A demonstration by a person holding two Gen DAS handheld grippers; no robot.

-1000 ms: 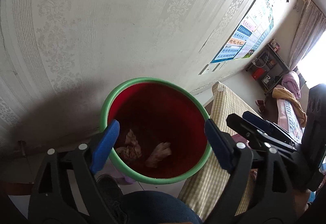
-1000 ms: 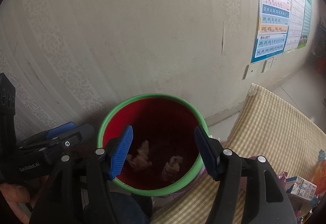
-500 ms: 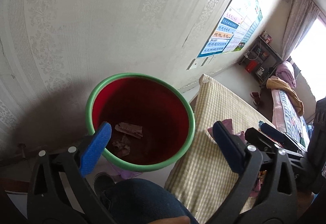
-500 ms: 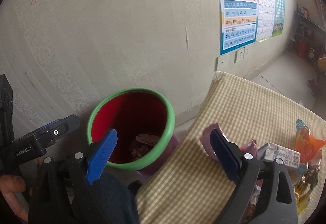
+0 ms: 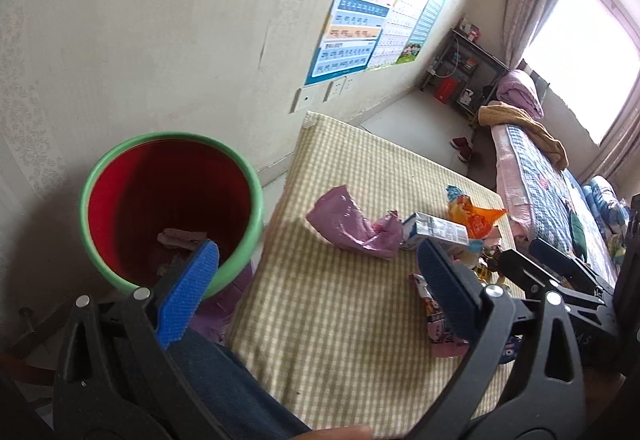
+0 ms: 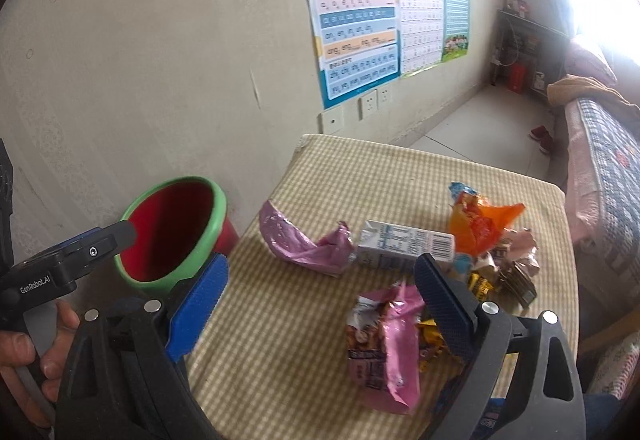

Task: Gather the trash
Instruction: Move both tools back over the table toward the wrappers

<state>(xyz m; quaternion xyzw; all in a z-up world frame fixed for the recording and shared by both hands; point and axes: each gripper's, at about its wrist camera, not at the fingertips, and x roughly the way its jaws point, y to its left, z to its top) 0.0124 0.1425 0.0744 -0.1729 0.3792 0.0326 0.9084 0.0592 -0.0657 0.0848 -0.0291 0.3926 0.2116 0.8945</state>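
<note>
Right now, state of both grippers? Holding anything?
Left gripper: open, empty, between the bin and table trash.
Right gripper: open, empty, over the pink wrapper.

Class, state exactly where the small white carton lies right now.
In both wrist views the white carton lies on its side on the checked tablecloth, between the purple plastic bag and the orange wrapper.

Learning charts [image 6: 356, 16] hang on the pale wall [image 6: 160, 60] above wall sockets [image 6: 370, 106]. A bed [image 5: 556, 200] with folded blankets [image 5: 520, 96] stands by the bright window [image 5: 592, 60].
</note>
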